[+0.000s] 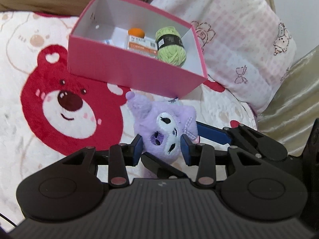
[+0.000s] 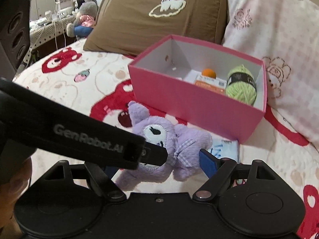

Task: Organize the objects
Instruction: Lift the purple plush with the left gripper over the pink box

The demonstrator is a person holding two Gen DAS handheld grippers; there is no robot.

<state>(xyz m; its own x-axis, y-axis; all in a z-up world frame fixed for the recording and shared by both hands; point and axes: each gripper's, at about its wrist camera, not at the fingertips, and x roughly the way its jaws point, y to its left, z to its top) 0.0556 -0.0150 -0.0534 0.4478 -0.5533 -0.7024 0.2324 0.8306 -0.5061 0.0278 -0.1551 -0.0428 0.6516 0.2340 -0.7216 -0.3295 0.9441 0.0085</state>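
Note:
A purple plush toy lies on the bear-print blanket just in front of a pink box. My left gripper is shut on the plush, its blue pads pressing both sides of the face. My right gripper is also closed on the same plush from the right side; its right blue pad touches the toy, and the left gripper's arm hides its left finger. The box holds a green yarn ball, an orange-labelled packet and an orange ball.
A brown pillow lies behind the box and a pink-patterned pillow to its right. A light blue packet lies on the blanket under the plush. A bedside table with stuffed toys stands far left.

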